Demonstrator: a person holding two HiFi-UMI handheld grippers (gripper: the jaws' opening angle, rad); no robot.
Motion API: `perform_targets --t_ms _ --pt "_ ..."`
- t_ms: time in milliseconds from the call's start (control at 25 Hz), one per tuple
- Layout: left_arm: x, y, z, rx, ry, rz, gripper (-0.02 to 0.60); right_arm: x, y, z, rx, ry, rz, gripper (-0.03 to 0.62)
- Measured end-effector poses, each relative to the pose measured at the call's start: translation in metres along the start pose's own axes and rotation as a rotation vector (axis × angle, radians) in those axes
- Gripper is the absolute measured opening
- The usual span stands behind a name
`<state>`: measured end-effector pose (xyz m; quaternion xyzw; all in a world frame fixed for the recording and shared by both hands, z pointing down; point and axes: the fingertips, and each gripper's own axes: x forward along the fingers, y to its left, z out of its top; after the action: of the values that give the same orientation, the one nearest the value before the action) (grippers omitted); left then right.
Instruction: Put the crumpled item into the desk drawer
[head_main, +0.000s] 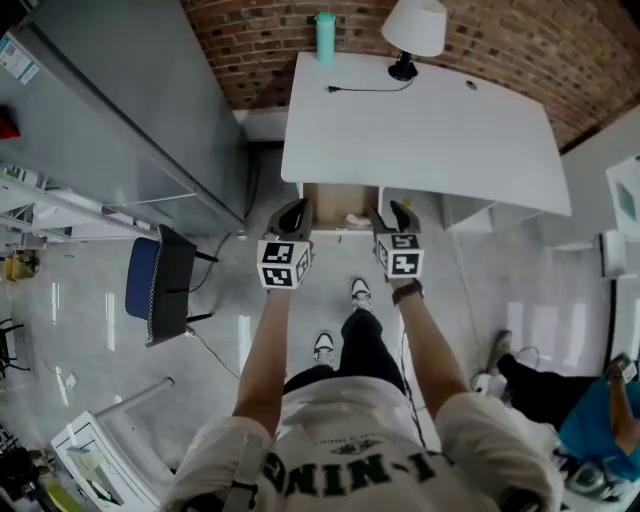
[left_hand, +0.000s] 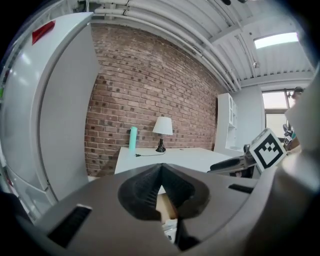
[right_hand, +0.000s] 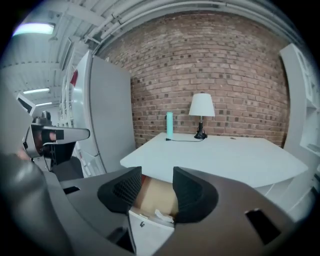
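A white desk (head_main: 430, 130) stands against a brick wall, with its drawer (head_main: 338, 205) pulled open under the front edge, brown inside. A small white crumpled item (right_hand: 161, 216) lies in the drawer near its white front; in the head view the crumpled item (head_main: 356, 218) shows as a pale scrap. My right gripper (head_main: 393, 213) hangs just before the drawer. Its jaws stand open with nothing between them, and in its own view the right gripper (right_hand: 154, 187) frames the drawer's inside. My left gripper (head_main: 296, 210) is level with it at the drawer's left, shut and empty; the left gripper (left_hand: 161, 172) has its pads meeting at the tip.
On the desk's far edge stand a teal bottle (head_main: 325, 35) and a white lamp (head_main: 415, 30) with a black cable (head_main: 365, 88). A tall grey cabinet (head_main: 120, 110) is at the left and a blue chair (head_main: 160, 285) on the floor. A person (head_main: 590, 420) sits at lower right.
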<state>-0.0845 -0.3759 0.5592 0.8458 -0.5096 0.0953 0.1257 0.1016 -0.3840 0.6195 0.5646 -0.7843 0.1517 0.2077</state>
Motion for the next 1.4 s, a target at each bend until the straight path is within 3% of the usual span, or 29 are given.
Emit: perform_targets --t_ms 440,640,920,1160,1400 --pt "-0.069 -0.025 0.101 0.059 -0.125 0.038 -0.002 -0.11 0.019 0.103 0.082 -0.269 -0.037 0.081" --pt "-0.09 -0.038 0.129 0.098 -0.159 0.039 -0.002 -0.149 0.017 0.131 0.083 -0.36 -0.082 0.043" --pt "-0.113 -0.058 0.148 0.124 -0.201 0.03 -0.002 -0.182 0.034 0.151 0.039 -0.42 -0.092 0.01" --pt "-0.118 -0.063 0.145 0.158 -0.177 0.012 -0.003 -0.187 0.04 0.158 0.055 -0.444 -0.071 0.005" --pt "-0.126 -0.051 0.145 0.148 -0.191 0.051 -0.002 -0.187 0.041 0.159 0.061 -0.441 -0.079 0.004"
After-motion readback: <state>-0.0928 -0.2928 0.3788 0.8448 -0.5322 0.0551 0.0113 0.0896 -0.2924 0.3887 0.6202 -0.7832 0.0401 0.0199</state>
